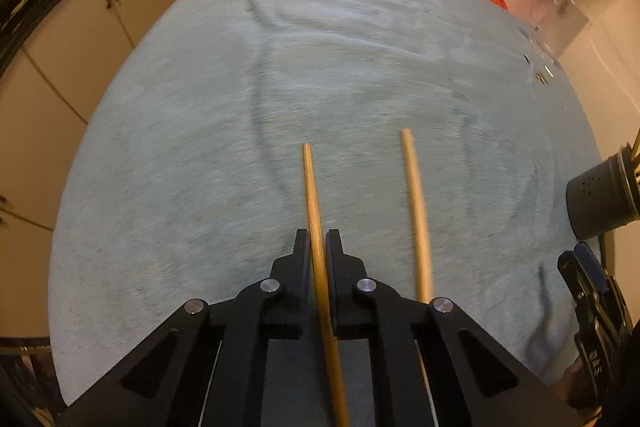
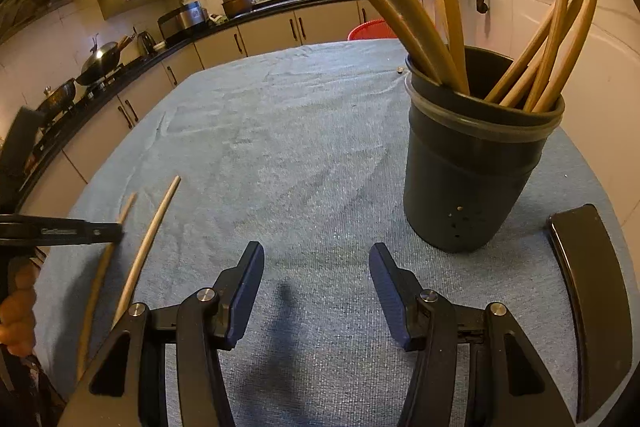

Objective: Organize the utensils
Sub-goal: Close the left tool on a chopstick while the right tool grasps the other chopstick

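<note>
Chopsticks (image 2: 448, 11) upright in dark holder (image 2: 476, 163)

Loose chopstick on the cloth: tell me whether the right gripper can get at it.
Probably yes. The right gripper is open and empty, and bare cloth lies between it and the loose chopstick; only the left gripper, beside it, crowds that side.
</note>
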Motion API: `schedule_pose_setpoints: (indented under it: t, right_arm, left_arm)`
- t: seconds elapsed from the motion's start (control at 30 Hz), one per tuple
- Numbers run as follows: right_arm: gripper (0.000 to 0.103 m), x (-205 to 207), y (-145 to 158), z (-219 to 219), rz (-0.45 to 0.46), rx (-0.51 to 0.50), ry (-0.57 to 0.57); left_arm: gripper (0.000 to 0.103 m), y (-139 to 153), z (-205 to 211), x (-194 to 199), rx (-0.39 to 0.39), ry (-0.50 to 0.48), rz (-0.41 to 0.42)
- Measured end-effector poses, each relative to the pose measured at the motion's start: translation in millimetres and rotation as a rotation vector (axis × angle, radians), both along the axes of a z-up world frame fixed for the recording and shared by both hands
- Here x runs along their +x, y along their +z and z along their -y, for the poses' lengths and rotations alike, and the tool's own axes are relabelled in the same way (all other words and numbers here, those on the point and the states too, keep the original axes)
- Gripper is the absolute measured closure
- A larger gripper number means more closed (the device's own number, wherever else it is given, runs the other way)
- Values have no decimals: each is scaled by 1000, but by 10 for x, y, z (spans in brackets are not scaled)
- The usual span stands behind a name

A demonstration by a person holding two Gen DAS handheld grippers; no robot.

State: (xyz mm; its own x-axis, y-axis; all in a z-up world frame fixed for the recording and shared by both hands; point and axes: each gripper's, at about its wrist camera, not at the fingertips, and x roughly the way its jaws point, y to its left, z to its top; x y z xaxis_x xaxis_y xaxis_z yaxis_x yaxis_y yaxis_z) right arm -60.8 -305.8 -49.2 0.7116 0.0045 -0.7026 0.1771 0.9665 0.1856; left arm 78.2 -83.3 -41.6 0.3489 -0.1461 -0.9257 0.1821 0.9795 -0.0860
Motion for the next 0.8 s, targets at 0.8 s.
schedule_pose_setpoints:
  t: [0.8]
  right_arm:
    - [76,1388,-44,-879,-415,214,249]
  left_arm:
    - [95,-13,-417,-94,-117,-21,19]
